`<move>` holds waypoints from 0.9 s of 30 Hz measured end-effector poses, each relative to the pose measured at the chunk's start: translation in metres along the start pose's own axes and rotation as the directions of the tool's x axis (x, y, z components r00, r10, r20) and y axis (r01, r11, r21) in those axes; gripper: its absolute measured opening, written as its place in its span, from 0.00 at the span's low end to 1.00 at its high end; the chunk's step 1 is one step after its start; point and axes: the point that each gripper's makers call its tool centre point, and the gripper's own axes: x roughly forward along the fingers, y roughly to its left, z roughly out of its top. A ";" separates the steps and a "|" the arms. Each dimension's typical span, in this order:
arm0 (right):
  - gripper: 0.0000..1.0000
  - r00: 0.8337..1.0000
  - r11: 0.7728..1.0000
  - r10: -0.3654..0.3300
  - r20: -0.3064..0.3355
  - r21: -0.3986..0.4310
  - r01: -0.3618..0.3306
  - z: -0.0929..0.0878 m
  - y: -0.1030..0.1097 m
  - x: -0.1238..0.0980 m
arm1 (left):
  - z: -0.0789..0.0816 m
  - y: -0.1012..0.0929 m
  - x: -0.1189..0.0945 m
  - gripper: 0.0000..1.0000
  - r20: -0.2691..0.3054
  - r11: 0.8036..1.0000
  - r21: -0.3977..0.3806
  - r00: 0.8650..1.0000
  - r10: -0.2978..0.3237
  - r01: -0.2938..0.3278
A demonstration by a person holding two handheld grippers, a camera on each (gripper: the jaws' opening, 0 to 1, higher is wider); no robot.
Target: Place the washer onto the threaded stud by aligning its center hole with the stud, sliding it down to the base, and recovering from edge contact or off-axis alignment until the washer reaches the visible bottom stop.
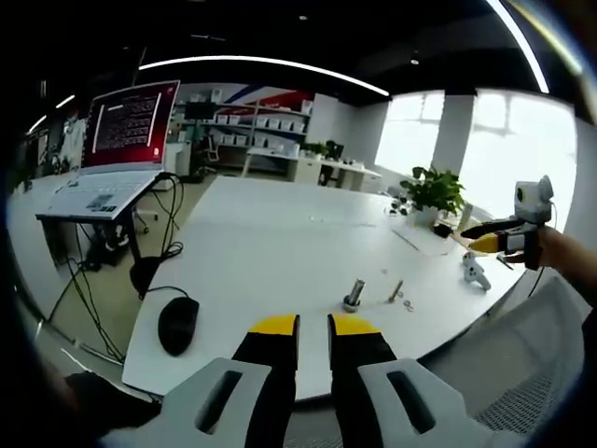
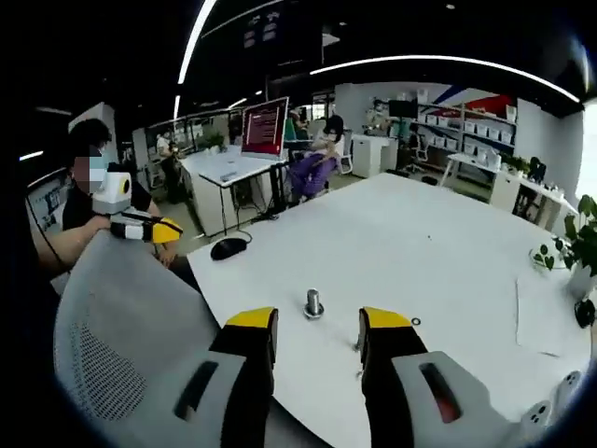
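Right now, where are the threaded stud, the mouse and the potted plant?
threaded stud (image 2: 313,303): right gripper view, on its shaft.
mouse (image 1: 177,325): left gripper view, on its back.
potted plant (image 1: 433,190): left gripper view, on its leaves.

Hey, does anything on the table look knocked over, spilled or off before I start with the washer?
Nothing stands out. The stud stands upright on the white table, bare, with small parts lying loose beside it.

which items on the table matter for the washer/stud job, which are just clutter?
Job:
threaded stud
washer, lying flat on the table
left gripper, jaws apart, nothing held
right gripper, jaws apart, nothing held

Clutter:
mouse
potted plant
laptop
white controller
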 end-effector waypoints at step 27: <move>0.29 0.993 0.956 -0.072 -0.092 0.278 0.095 -0.073 0.020 -0.022 | -0.002 -0.004 0.001 0.07 -0.009 0.999 0.010 0.999 -0.034 0.034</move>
